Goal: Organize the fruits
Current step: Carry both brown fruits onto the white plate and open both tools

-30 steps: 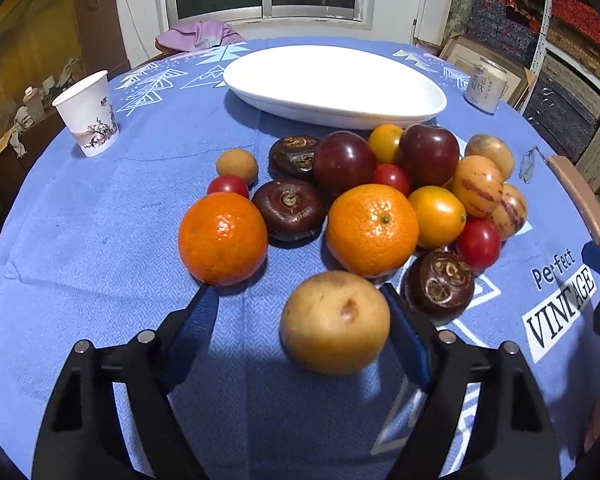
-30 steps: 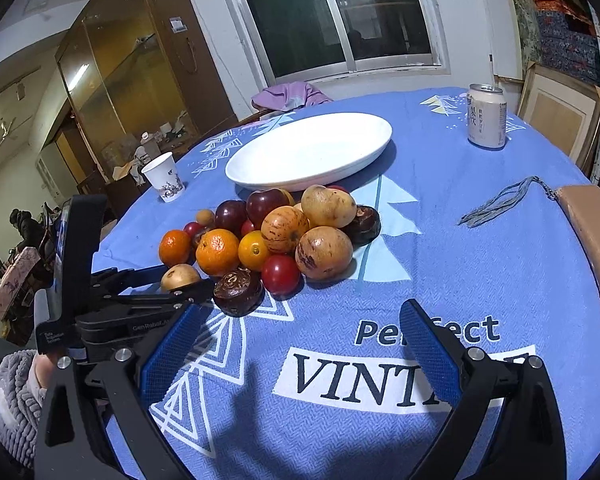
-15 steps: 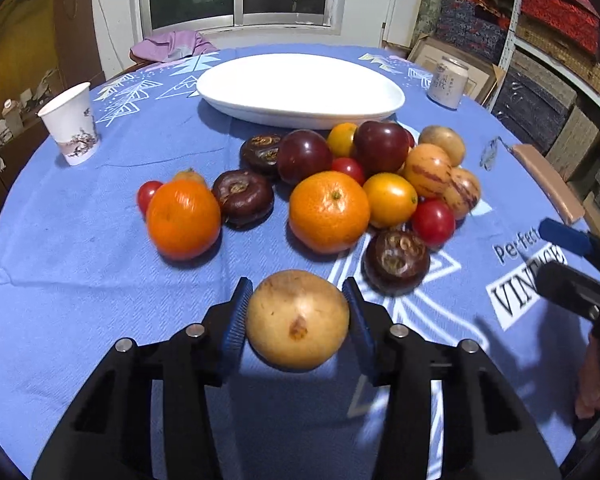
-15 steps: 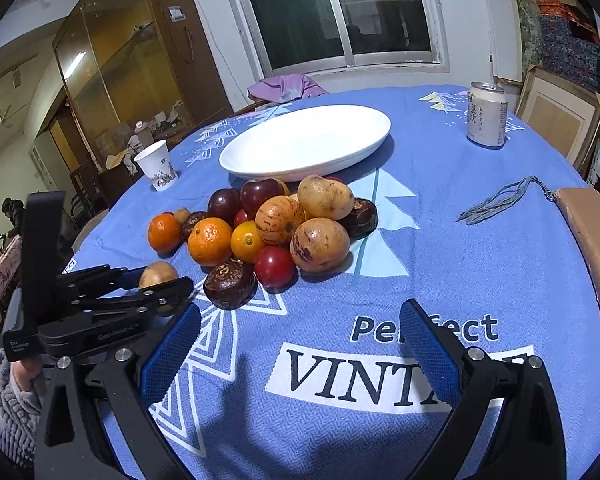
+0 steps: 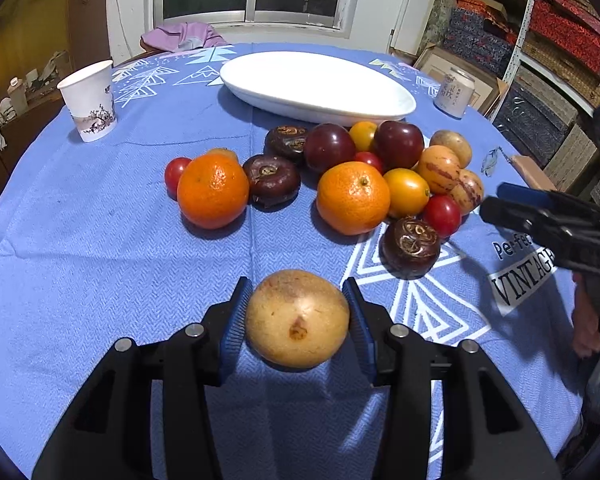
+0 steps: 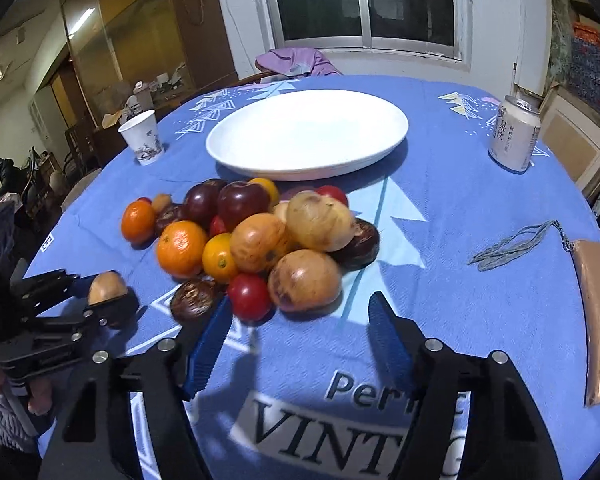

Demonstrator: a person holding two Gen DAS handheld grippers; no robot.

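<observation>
My left gripper [image 5: 296, 316] is shut on a round tan fruit [image 5: 297, 318], both blue pads pressing its sides just above the blue tablecloth. In the right wrist view the same left gripper [image 6: 112, 300] holds the tan fruit [image 6: 106, 288] at the far left. A pile of oranges [image 5: 352, 198], dark plums, tomatoes and speckled tan fruits [image 6: 304, 280] lies in front of an empty white oval plate [image 6: 308, 136]. My right gripper [image 6: 300, 316] is closing at the pile's near edge. A speckled tan fruit and a red tomato [image 6: 250, 296] sit at its fingertips, untouched.
A paper cup [image 5: 90, 100] stands at the back left, a drink can [image 6: 514, 140] at the back right. A brown pouch [image 6: 598, 320] with a grey tassel lies near the right edge. A purple cloth [image 6: 296, 62] hangs on a chair behind the table.
The left jaws closed on the tan fruit and drew it a little away from the pile. The right gripper moved up to the pile and its jaws narrowed.
</observation>
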